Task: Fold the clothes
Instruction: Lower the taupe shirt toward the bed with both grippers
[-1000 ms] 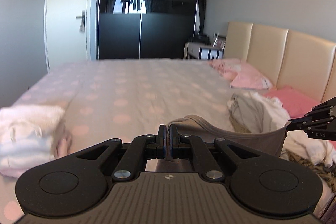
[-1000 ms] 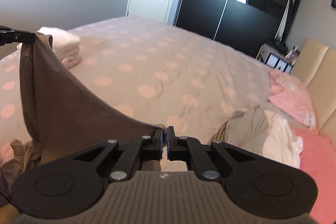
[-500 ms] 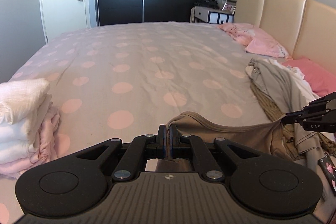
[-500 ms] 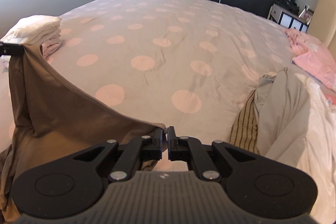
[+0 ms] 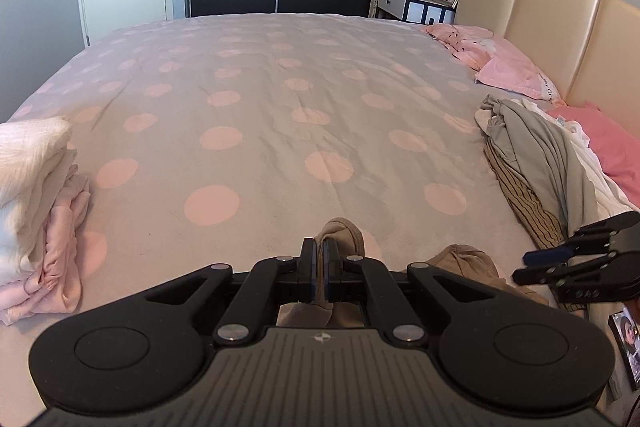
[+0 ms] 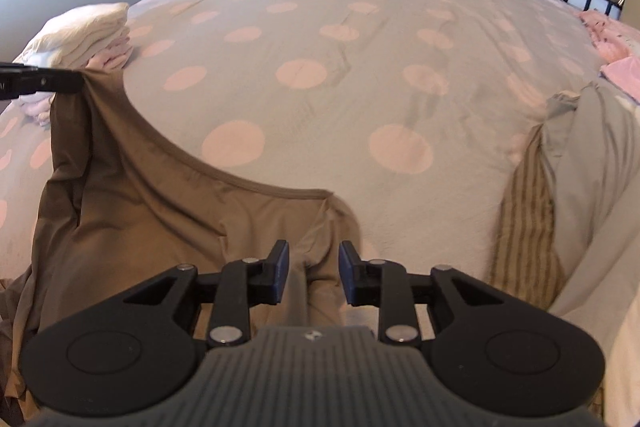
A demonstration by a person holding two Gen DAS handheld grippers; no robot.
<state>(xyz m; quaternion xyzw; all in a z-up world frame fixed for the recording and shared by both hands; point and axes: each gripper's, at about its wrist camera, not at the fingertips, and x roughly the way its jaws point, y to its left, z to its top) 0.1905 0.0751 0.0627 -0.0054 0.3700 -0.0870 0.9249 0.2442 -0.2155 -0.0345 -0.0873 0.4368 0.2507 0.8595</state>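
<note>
A brown garment [image 6: 132, 211] lies spread on the near part of the bed, its curved neckline facing the middle. My left gripper [image 5: 319, 261] is shut on one corner of the brown garment [image 5: 340, 233], and its tip [image 6: 60, 83] shows at the left edge of the right wrist view, still pinching the cloth. My right gripper [image 6: 312, 263] has its jaws opening. The cloth lies slack between and under them, and the pads do not press on it. In the left wrist view the right gripper [image 5: 532, 265] hangs at the right, jaws apart.
The bed [image 5: 280, 99] has a grey cover with pink dots. A stack of folded white and pink clothes [image 5: 32, 195] sits at its left edge. A heap of unfolded grey, striped and white clothes [image 5: 536, 163] lies right, by pink pillows [image 5: 508, 67] and the headboard.
Both grippers came down toward the bed and the brown garment settled onto it. The right gripper's jaws parted and let go of its corner. The left stays shut on its corner.
</note>
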